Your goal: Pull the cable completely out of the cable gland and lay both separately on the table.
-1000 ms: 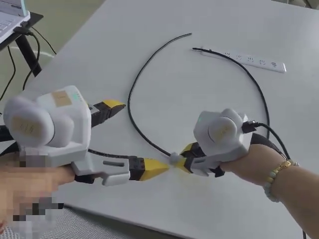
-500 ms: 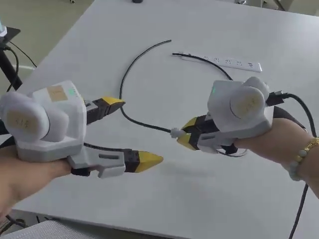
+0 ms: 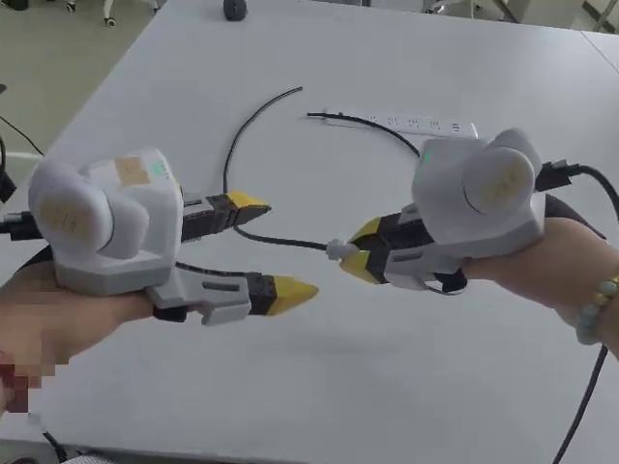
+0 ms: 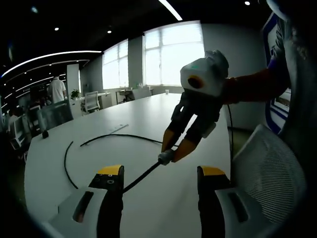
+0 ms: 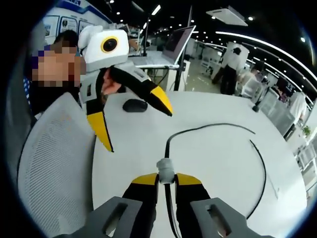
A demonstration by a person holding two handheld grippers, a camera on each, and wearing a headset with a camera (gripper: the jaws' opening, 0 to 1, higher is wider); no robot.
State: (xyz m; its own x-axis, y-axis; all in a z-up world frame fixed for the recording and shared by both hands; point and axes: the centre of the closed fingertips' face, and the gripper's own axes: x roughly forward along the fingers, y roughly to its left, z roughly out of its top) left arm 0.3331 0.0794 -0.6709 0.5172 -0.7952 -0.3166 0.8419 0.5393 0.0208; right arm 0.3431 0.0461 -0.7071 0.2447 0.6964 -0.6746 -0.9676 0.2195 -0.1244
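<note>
Cable gland pinched at right gripper tips.

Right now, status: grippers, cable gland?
Right gripper shut on cable gland. Left gripper open, cable running between its jaws. Cable not yet pulled out. Power strip well clear.

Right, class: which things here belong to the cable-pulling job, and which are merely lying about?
Job in hand: cable; cable gland; right tongs, shut on the cable gland; left tongs, open.

Lying about: power strip; mouse; laptop.
</note>
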